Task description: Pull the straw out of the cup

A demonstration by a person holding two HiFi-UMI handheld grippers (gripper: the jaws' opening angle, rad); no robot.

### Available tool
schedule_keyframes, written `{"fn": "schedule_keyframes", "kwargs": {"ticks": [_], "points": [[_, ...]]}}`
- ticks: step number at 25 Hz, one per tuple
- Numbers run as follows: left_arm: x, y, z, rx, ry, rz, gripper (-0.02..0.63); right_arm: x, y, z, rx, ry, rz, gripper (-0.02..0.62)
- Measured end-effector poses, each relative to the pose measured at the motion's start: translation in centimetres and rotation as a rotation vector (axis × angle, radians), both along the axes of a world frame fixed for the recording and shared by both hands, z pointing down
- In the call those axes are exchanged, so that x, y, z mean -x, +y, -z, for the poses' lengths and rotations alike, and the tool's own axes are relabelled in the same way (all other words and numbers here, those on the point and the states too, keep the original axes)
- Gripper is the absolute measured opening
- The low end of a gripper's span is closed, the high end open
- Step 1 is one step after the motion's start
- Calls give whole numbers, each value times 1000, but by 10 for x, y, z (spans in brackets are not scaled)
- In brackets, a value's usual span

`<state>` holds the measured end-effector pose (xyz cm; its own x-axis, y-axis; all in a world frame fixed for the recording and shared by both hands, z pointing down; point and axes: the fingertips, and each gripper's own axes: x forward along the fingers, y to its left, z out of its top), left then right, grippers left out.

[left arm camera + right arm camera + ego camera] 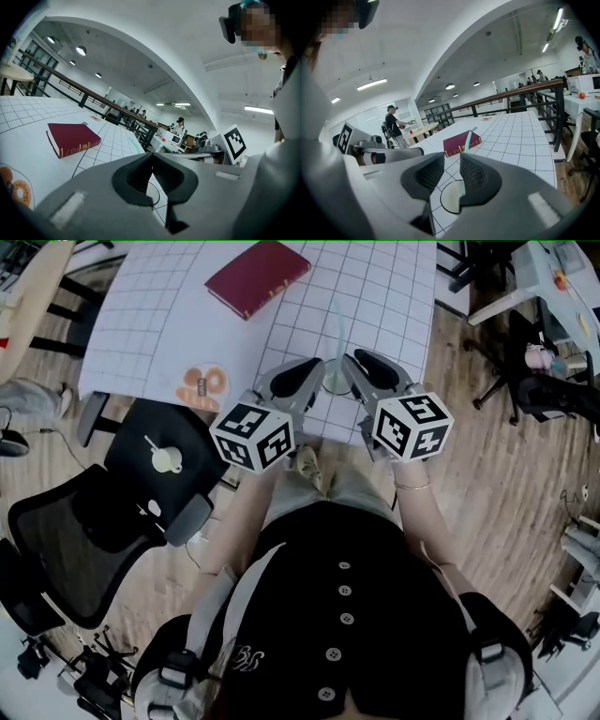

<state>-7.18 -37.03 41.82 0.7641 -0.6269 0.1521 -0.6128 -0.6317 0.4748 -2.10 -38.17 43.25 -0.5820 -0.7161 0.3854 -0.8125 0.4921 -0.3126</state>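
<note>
A pale teal straw [337,329] stands up out of a low, clear-looking round cup [336,382] near the front edge of the white gridded table [169,324]. My left gripper [314,367] is just left of the cup and my right gripper [352,362] just right of it. In the right gripper view the jaws [452,161] stand open, with the cup's round rim [452,197] seen through the gap. The straw [468,140] rises beside the right-hand finger, and I cannot tell if it touches. In the left gripper view the jaws [152,157] meet at the tips with nothing between them.
A dark red book [258,276] lies flat on the far part of the table. A doughnut picture [202,385] sits at the left front of the sheet. A black office chair [122,512] stands left of me. Railings, desks and other people show far off.
</note>
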Motion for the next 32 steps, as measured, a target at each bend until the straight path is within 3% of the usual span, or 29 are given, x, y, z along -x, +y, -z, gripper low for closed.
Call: {"fn": "schedule_keyframes", "kwargs": {"ticks": [20, 32], "points": [[-1, -16, -49, 106, 3, -39, 0, 8, -33, -63, 126, 83, -30, 99], [-6, -16, -60, 138, 10, -47, 0, 7, -36, -68, 126, 103, -29, 31]]}}
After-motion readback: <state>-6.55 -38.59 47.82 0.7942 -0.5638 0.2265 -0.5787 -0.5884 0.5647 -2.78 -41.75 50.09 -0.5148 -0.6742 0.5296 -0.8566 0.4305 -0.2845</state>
